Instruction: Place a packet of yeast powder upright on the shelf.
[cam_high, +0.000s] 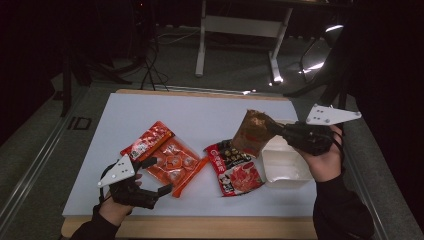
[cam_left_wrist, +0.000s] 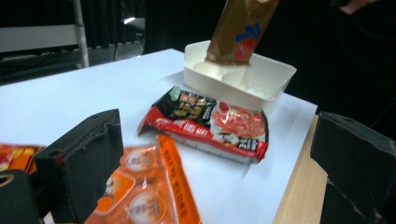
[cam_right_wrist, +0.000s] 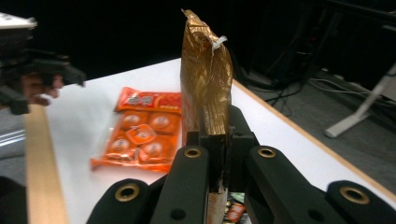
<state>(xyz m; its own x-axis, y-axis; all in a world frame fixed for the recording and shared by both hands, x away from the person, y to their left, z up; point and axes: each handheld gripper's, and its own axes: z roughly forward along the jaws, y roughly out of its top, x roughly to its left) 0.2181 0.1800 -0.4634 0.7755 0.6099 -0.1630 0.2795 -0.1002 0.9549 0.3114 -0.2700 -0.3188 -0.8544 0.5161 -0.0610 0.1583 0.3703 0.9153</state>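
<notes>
right claw (cam_high: 278, 131) pinching a brown packet (cam_high: 252, 132), held up over the white tray (cam_high: 287, 167). left claw (cam_high: 159, 175) spread wide, holding nothing, beside the orange packet (cam_high: 174, 165) on the surface (cam_high: 200, 112).

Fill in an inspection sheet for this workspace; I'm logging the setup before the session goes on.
Surface: white sheet over wooden table.
Job's things: white plastic divided tray; brown-gold foil packet held above it; red-and-black printed pouch beside the tray; clear orange multi-pack; small red sachet.
Clutter: nothing seen.
Grippers: left gripper open, empty, near the multi-pack; right gripper clamped on the foil packet.
Cables: dark cables on the floor beyond the table.
Surroundings: dim room, white desk frame behind.
</notes>
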